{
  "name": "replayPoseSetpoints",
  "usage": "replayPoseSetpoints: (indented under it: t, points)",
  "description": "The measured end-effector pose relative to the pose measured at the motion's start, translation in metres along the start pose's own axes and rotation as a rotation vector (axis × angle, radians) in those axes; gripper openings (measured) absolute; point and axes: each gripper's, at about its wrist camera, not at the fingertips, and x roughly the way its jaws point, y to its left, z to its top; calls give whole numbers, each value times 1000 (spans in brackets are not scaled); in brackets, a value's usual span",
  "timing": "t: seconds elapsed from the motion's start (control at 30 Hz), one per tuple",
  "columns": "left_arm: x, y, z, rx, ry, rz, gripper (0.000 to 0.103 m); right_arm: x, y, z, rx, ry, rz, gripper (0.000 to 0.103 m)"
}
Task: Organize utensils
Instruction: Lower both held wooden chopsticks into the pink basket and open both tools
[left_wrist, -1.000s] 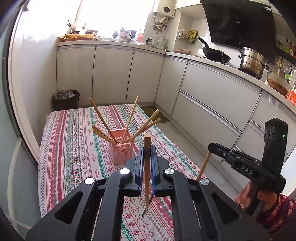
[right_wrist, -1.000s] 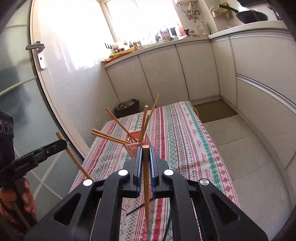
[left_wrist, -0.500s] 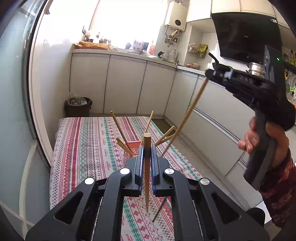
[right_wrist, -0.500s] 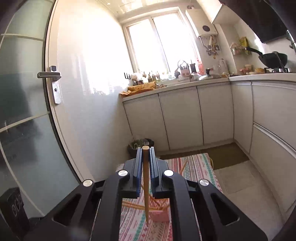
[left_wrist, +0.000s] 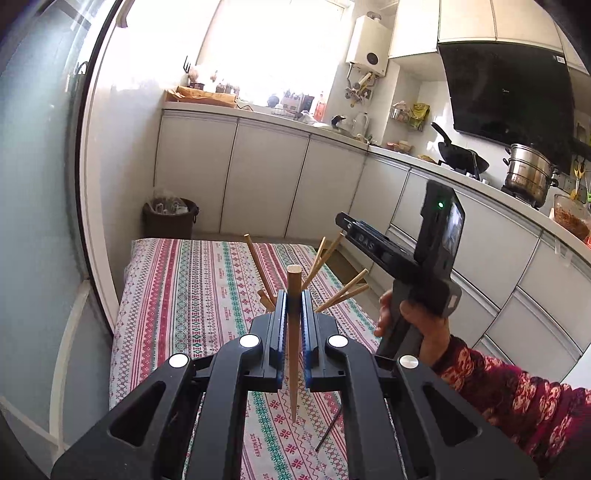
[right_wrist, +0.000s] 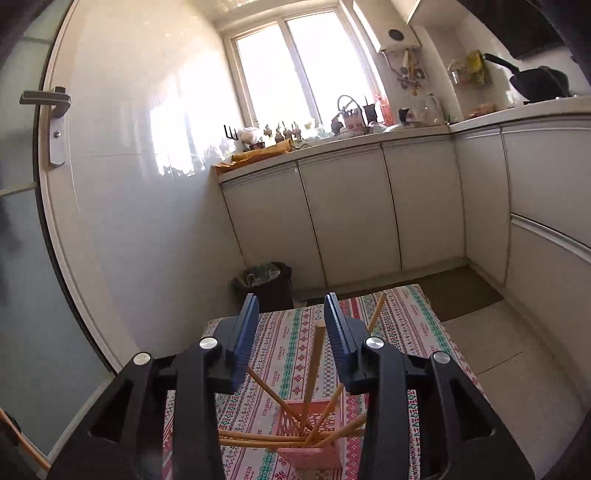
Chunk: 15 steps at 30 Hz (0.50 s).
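Chopstick (left_wrist: 293, 332): smooth bare wood.
Basket (right_wrist: 314, 417): pink perforated plastic.
Tabletop (left_wrist: 192, 295): patterned woven cloth.
Left tool (left_wrist: 293, 314): matt black plastic, ribbed blue pads.

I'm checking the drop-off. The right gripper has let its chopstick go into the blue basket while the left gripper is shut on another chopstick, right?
Not quite: the basket is pink, as the right wrist view shows. The right gripper is opening around the dropped chopstick; the left gripper is shut on its chopstick.
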Motion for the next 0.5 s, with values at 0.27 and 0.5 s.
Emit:
replayPoseSetpoints:
  t: [0.27,0.5]
  points:
    - [13,-21,31,9,-75,33,6,-67,-22,18,28,-86,-30,73]
    - [45,-40,84,26,-193,99,6,-78,-43,4,38,-45,-67,77]
